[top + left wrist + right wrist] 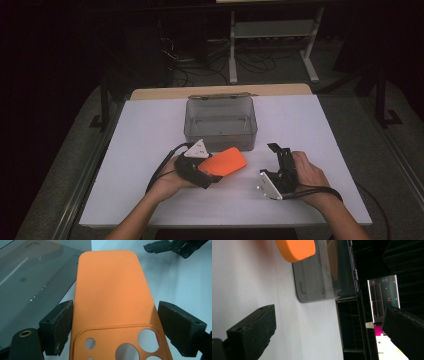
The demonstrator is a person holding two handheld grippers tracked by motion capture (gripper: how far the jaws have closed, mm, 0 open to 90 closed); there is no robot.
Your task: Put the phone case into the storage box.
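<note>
Your left gripper [115,327] straddles the orange phone case [112,295]: one jaw touches its edge, the other stands just off it. The case sits just before the clear plastic box [220,121]. Your right gripper [279,152] gapes wide, empty, over the tabletop [150,130].

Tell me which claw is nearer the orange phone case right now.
Left. The left claw has its jaws on either side of the orange phone case; the right claw sits open, apart to its right.

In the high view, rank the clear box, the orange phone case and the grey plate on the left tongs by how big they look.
1. Clear box, plainly the largest.
2. Orange phone case, partly hidden by the left tongs.
3. Grey plate, the smallest.
</note>
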